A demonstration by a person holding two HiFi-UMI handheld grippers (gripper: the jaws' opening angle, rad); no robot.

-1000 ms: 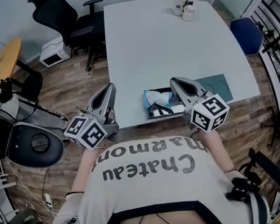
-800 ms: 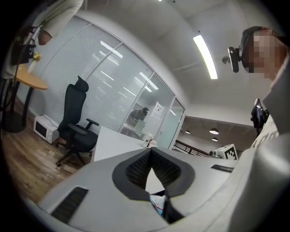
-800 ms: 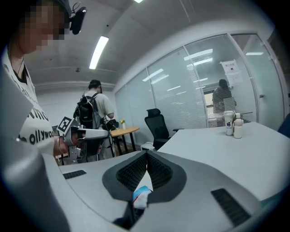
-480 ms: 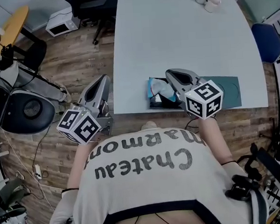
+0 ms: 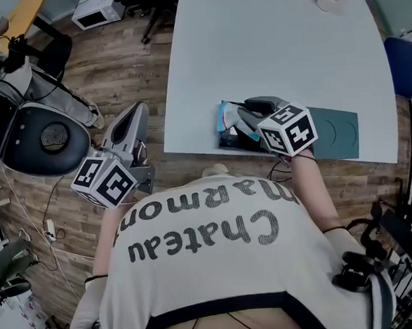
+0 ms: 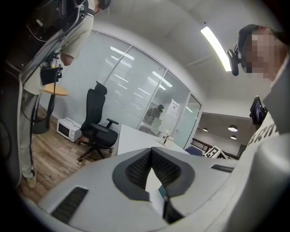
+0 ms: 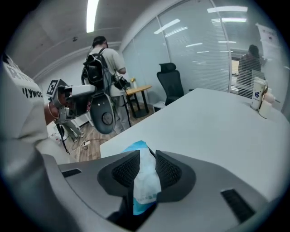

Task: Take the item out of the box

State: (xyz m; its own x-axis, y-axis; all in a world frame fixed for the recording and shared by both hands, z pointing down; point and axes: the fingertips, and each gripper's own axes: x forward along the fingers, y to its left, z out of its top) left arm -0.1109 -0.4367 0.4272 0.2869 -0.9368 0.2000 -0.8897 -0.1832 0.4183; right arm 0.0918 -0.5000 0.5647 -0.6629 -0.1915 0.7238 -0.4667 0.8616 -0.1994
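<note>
The table [image 5: 269, 64] carries the open box [image 5: 227, 143] at its 6 o'clock edge, with the blue-and-white packet [image 7: 145, 181] inside, not yet lifted. The right gripper [image 7: 147, 165], its jaws just opened, straddles the packet without gripping; grasp and lift remain. The left gripper [image 6: 151, 152], closed and empty, hangs at the box's 9 o'clock.

Identify the item [image 7: 146, 179] by its white face and bright blue edging, the box [image 5: 226, 143] by its black walls, the table [image 5: 269, 57] by its plain pale grey-white top, and the panel [image 5: 336, 131] by its dark teal surface with thin circular line markings. Your left gripper [image 5: 133, 115] is grey with black ribbed pads, and its cube carries black-and-white square markers. Note also the brown wood-plank floor [image 5: 122, 68], your off-white shirt [image 5: 221, 279] with dark grey lettering and dark trim, the black office chair [image 6: 100, 136] and the white microwave [image 5: 98, 9].
</note>
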